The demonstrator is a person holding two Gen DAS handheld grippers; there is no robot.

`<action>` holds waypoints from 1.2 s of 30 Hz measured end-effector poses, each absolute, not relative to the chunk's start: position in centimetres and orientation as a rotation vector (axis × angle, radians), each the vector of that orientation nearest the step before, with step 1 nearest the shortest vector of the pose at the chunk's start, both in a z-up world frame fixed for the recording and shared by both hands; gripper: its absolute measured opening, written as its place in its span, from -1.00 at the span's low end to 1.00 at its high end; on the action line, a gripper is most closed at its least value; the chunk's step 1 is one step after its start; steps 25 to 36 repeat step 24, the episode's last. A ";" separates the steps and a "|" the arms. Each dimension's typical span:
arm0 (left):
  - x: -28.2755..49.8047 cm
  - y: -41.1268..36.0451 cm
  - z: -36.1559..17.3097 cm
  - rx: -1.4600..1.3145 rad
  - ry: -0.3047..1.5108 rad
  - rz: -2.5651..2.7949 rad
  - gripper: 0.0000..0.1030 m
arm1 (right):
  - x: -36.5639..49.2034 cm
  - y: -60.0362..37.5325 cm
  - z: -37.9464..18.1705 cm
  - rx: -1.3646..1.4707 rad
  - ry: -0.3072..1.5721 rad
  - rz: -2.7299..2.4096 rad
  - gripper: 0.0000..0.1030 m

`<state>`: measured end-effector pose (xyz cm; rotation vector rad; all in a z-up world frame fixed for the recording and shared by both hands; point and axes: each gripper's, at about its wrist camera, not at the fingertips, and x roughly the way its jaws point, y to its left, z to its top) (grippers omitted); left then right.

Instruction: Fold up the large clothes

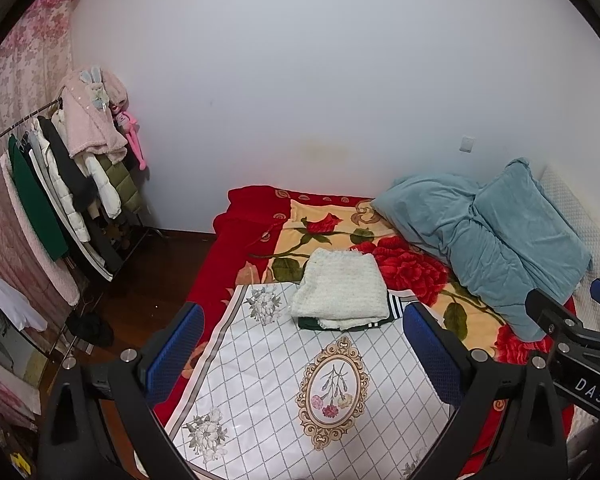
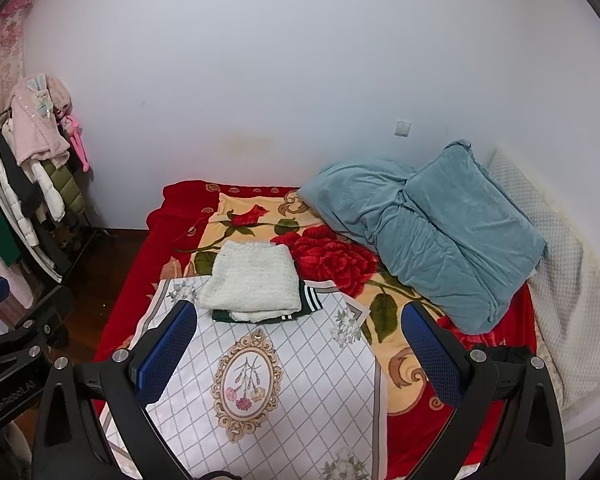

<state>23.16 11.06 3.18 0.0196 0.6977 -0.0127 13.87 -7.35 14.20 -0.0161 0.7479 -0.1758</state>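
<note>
The white knit (image 1: pixel 340 288) lies folded on a dark green garment (image 1: pixel 392 308) at the mat's (image 1: pixel 260 360) far edge, on the bed (image 1: pixel 236 240); left gripper (image 1: pixel 300 356) and right gripper (image 2: pixel 300 352) hover above, jaws apart, empty; a careless grab could drag the stack and undo the folds.

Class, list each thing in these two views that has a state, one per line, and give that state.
Fluffy white knitted garment: folded, lying on top of the pile.
Dark green striped garment: folded, lying beneath the white one.
Teal velvet quilt: bunched up on the bed.
Left gripper: open, holding nothing.
Right gripper: open, holding nothing.
</note>
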 end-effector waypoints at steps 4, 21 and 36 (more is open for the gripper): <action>23.1 10.9 3.3 0.023 0.698 -0.014 0.97 | 14.0 -7.4 14.4 -0.016 0.751 -0.176 1.00; 23.2 11.5 3.5 0.018 0.697 -0.008 0.97 | 13.8 -7.1 14.1 -0.022 0.754 -0.176 1.00; 22.9 11.7 3.5 0.018 0.697 -0.010 0.97 | 13.9 -7.2 14.0 -0.022 0.752 -0.175 1.00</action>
